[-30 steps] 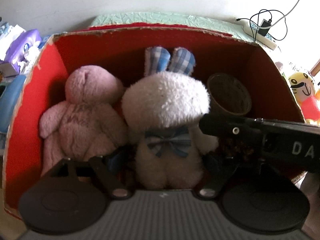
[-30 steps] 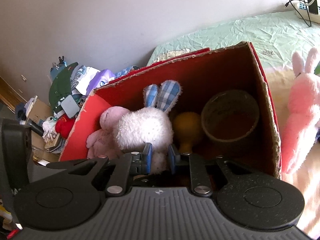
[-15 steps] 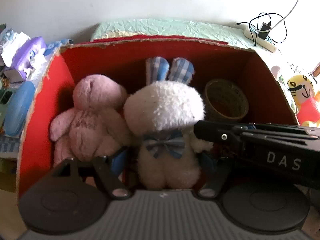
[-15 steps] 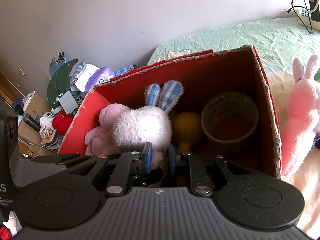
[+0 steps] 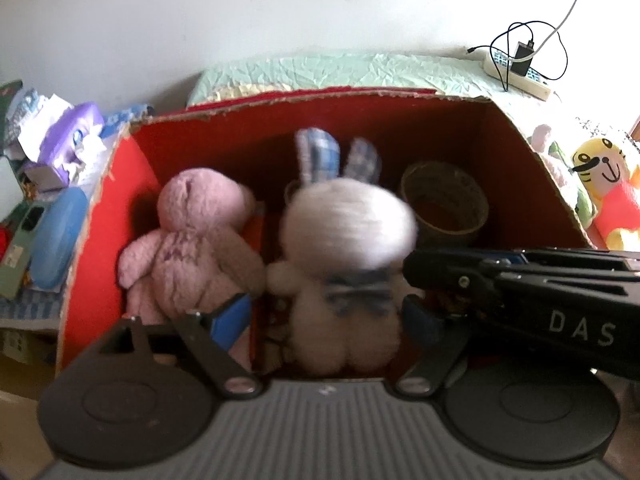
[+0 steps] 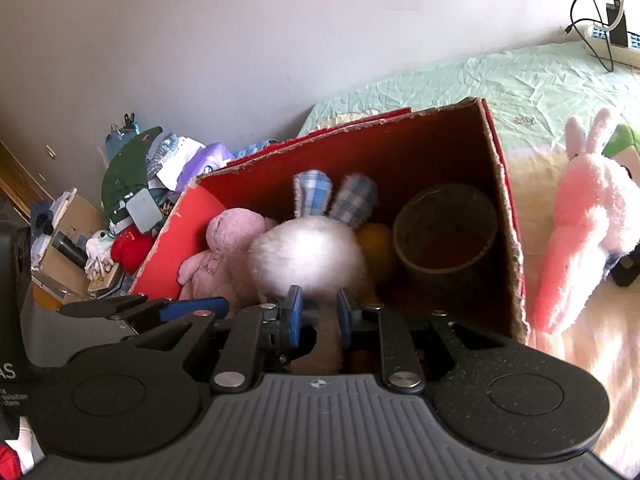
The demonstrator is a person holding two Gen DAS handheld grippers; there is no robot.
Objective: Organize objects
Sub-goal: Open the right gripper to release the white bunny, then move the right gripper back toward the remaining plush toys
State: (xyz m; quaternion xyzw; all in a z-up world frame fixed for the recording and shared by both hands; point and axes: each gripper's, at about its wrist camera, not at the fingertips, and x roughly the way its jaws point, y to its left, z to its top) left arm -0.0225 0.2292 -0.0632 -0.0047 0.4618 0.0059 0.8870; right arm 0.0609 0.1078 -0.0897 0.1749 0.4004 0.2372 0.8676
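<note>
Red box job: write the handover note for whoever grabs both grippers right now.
Left gripper: jaws open wide, straddling the white bunny in the red box.
Right gripper: jaws narrowly parted at the bunny's lower body; whether they grip it cannot be told.
In the box: pink bear, white bunny, woven basket, yellow toy.
Still outside: pink rabbit, yellow tiger doll.

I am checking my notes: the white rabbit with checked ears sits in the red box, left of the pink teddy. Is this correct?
Not quite. The white rabbit sits right of the pink teddy, not left. Both are in the red box, as the left wrist view shows.
</note>
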